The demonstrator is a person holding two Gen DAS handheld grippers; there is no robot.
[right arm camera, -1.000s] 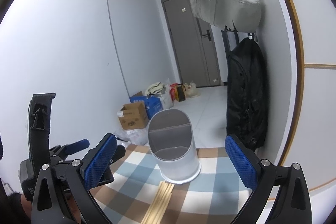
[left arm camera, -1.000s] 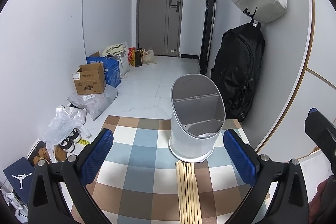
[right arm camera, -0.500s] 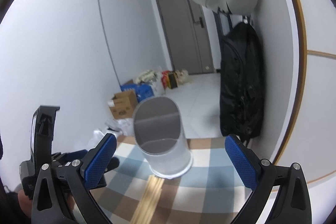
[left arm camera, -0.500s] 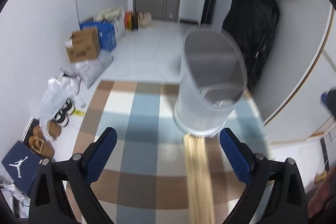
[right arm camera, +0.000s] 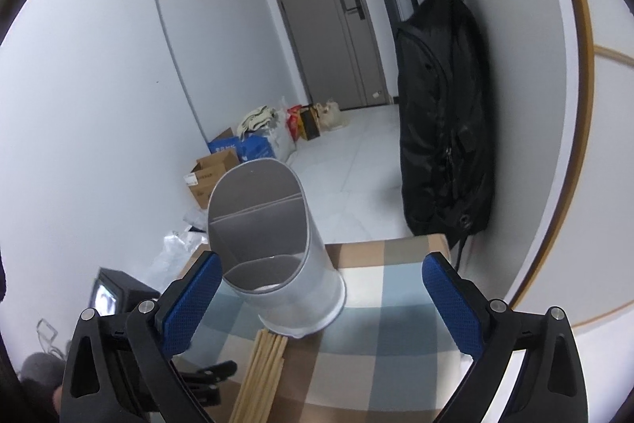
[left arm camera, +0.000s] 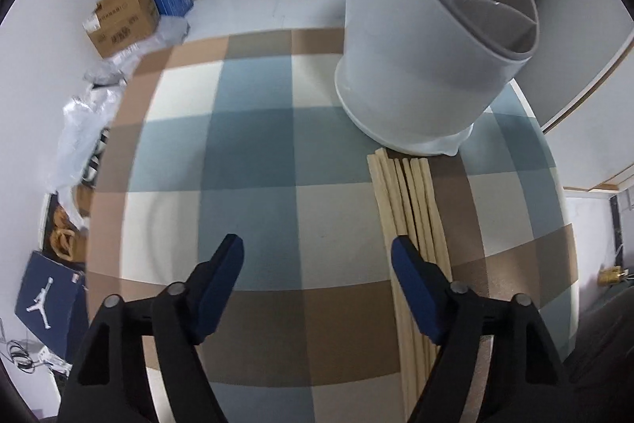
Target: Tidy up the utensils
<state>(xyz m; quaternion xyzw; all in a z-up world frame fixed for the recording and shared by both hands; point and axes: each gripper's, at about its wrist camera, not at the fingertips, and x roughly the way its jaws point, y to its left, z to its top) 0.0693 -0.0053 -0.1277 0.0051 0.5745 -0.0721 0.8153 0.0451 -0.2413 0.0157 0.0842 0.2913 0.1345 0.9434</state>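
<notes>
Now left gripper (left arm camera: 317,256) closing, empty, chopsticks (left arm camera: 408,209) beside right finger

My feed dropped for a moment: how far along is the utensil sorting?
Nothing looks done: the holder's visible compartments look bare, and the chopsticks lie bundled on the checked cloth. In hand: nothing. The left tool has been closing, nothing between its pads, its right pad beside the bundle. The right tool is open and holds nothing. Left: every chopstick.
</notes>
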